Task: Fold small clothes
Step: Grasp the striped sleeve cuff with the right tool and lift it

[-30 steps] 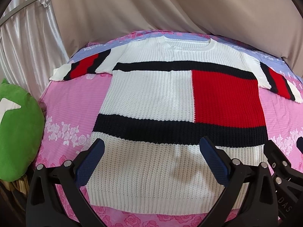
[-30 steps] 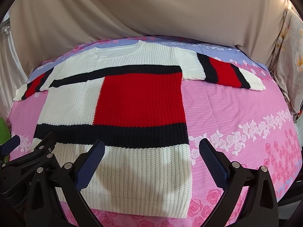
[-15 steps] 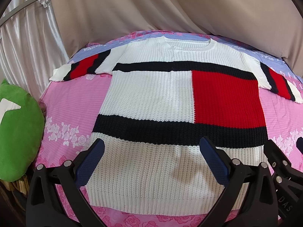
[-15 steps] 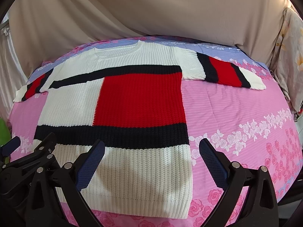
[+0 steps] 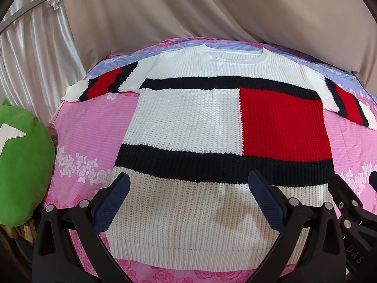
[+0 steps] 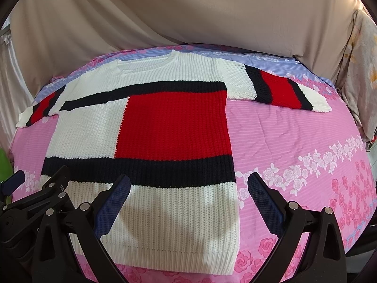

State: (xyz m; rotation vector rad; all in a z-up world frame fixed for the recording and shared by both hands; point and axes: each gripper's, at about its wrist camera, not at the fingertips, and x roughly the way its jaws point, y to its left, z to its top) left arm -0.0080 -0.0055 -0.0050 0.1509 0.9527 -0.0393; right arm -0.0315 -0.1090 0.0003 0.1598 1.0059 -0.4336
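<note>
A knit sweater (image 5: 188, 127), white with navy bands and a red block, lies flat and face up on the pink floral bedsheet (image 5: 89, 127), both sleeves spread out. It also shows in the right wrist view (image 6: 165, 127). My left gripper (image 5: 188, 188) is open and empty, hovering above the sweater's white lower part near the hem. My right gripper (image 6: 188, 188) is open and empty above the hem's right corner. Each gripper shows at the edge of the other's view: the right gripper (image 5: 353, 202) and the left gripper (image 6: 35, 195).
A green plush cushion (image 5: 21, 165) lies at the bed's left edge on a wicker basket. Beige drapes (image 5: 188, 11) hang behind the bed. A floral cloth (image 6: 360, 82) hangs at the far right. Bare pink sheet (image 6: 294, 141) lies right of the sweater.
Both views have shifted very slightly; the sweater sits a touch higher in frame. Both grippers stay open and nothing was grasped.
</note>
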